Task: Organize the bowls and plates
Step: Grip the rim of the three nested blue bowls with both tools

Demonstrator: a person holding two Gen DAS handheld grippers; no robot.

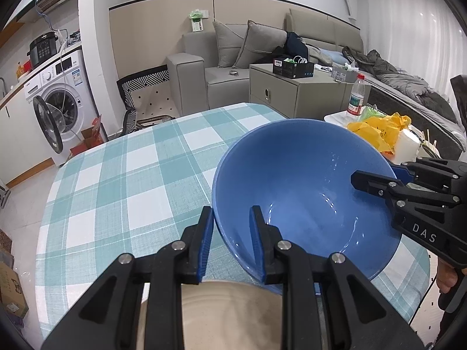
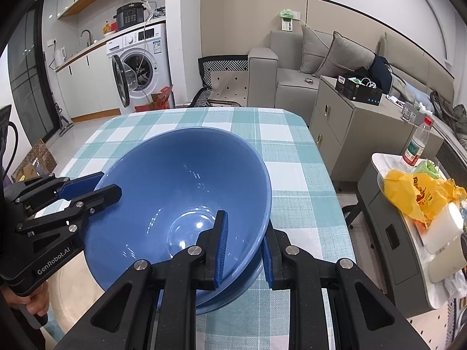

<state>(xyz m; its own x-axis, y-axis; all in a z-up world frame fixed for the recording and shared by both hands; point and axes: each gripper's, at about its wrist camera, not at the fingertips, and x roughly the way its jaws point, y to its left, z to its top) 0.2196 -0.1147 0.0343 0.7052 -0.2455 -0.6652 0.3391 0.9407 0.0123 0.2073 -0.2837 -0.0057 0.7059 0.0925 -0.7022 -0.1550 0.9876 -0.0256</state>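
A large blue bowl (image 1: 303, 192) is tilted above the checked tablecloth (image 1: 122, 180). My left gripper (image 1: 232, 221) straddles its near-left rim, one finger inside and one outside, and grips it. My right gripper (image 2: 242, 233) grips the opposite rim (image 2: 264, 204) the same way. The bowl (image 2: 181, 192) seems to rest in a second blue bowl (image 2: 233, 291) under it. A beige plate (image 1: 233, 315) lies under my left gripper. Each gripper shows in the other's view, the right one (image 1: 376, 182) and the left one (image 2: 96, 188).
The table (image 2: 292, 151) has a teal and white cloth. To the right stand a side table with a yellow bag (image 2: 414, 195), a water bottle (image 2: 417, 143) and a grey cabinet (image 2: 344, 116). A sofa and a washing machine (image 1: 61, 96) are behind.
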